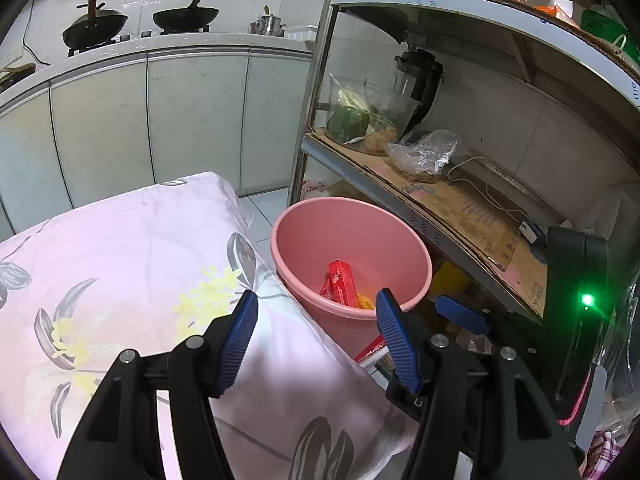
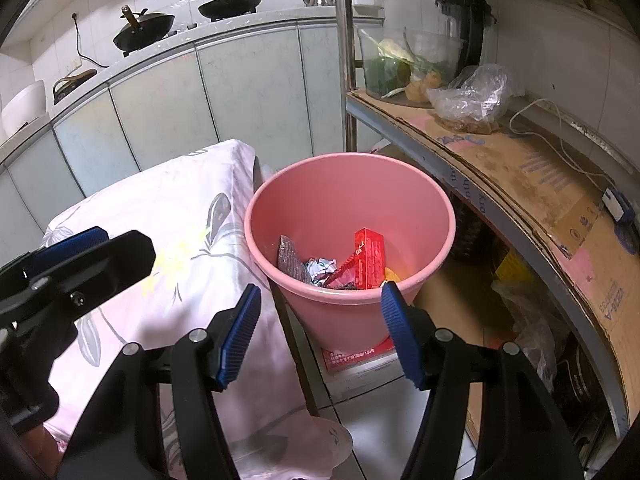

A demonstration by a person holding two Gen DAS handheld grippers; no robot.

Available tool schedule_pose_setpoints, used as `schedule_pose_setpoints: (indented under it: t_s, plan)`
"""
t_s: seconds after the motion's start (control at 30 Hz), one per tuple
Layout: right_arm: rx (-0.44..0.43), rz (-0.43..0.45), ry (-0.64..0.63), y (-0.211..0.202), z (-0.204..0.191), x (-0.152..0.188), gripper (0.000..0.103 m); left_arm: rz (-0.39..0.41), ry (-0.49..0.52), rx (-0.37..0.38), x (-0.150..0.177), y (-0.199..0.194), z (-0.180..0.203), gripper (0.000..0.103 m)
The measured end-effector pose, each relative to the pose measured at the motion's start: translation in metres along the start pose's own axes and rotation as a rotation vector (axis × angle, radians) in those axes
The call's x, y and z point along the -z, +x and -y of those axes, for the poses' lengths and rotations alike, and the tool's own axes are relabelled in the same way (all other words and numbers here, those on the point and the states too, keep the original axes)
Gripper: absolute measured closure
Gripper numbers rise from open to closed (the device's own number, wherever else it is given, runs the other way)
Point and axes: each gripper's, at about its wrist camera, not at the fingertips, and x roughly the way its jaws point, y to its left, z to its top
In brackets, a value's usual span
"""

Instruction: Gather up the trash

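Note:
A pink bucket (image 2: 312, 184) stands on the floor beside a table draped in a floral cloth (image 2: 180, 216). Inside it lie a red carton (image 2: 370, 258), a dark foil wrapper (image 2: 290, 258), crumpled white paper (image 2: 322, 268) and something yellow (image 2: 392, 274). My right gripper (image 2: 318, 312) hovers open just in front of the bucket's near rim, nothing between its blue pads. In the left wrist view the same bucket (image 1: 340, 220) and red carton (image 1: 343, 280) show. My left gripper (image 1: 316, 316) is open and empty, above the cloth's right edge (image 1: 120, 260).
A metal rack with cardboard-lined shelves (image 2: 520, 168) rises right of the bucket, holding a clear plastic bag (image 2: 474, 98) and a glass bowl (image 2: 400, 60). A red box (image 2: 356, 354) lies on the floor under the bucket. Cabinets (image 1: 192, 120) and woks (image 1: 186, 16) line the back.

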Motion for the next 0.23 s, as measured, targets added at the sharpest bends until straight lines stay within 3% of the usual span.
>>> schedule_pose_setpoints:
  t_s: [0.23]
  plan:
    - [0.000, 0.000, -0.002, 0.0004, -0.0003, -0.0003, 0.040, -0.008, -0.005, 0.005, 0.0004, -0.0001, -0.0018, 0.042]
